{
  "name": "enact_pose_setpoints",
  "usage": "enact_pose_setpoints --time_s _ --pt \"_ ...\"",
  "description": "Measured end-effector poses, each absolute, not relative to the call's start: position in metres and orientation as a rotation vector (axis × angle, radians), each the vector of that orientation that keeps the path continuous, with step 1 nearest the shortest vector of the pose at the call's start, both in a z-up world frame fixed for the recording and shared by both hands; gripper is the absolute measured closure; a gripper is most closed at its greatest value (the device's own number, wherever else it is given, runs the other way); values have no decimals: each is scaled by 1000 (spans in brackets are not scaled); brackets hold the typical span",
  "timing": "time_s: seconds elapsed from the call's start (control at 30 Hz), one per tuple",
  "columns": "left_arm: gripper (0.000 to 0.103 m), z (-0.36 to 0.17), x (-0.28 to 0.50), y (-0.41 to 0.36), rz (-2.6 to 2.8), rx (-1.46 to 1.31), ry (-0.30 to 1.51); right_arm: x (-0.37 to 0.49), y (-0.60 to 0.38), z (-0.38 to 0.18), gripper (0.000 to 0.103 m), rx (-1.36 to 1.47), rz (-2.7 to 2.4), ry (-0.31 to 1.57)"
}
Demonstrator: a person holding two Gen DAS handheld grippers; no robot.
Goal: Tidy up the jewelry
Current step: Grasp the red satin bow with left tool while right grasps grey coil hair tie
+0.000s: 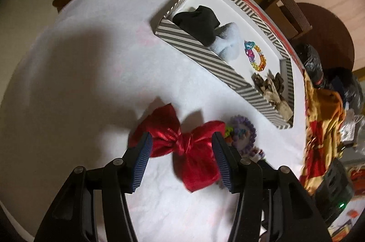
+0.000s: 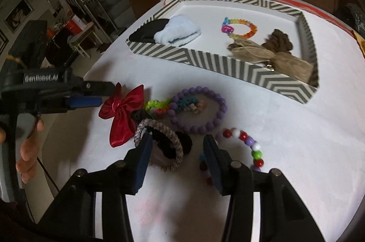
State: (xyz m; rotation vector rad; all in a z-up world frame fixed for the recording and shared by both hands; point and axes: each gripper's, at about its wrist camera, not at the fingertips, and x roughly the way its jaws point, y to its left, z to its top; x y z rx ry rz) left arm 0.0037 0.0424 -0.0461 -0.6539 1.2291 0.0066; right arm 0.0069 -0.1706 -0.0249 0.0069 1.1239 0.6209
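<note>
Through my left wrist camera, my left gripper (image 1: 182,146) has its jaws spread on either side of the red bow (image 1: 182,141), low in the frame on the white worktop (image 1: 79,59); whether they touch it I cannot tell. The striped tray (image 1: 205,55) sits upper right, holding a rainbow bracelet (image 1: 256,56).

Through my right wrist camera, my right gripper (image 2: 178,150) has its jaws spread above a braided hoop (image 2: 176,146). The purple bead bracelet (image 2: 200,109) lies mid-frame.
</note>
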Motion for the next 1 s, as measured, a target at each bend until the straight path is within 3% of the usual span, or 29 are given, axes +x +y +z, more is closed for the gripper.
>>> enact_pose_setpoints --time_s 0.1,0.17,0.23,0.33,0.67,1.0 --pt "40 -48 9 40 -3 -632 1238 9 -168 -29 55 18 633 1130" --pt "40 -46 9 39 -30 -611 1244 9 -166 -30 65 23 644 1134" --pt "40 -46 8 41 -60 -602 1256 9 -163 -32 83 14 651 1138" --pt "40 -46 1 49 -48 -642 1271 9 -158 -36 92 -7 656 1140" --pt "40 -53 -16 51 86 -913 1253 -7 -179 -6 95 96 674 1078" --pt "40 -62 -6 33 236 -951 1228 -27 -218 8 94 139 635 1067"
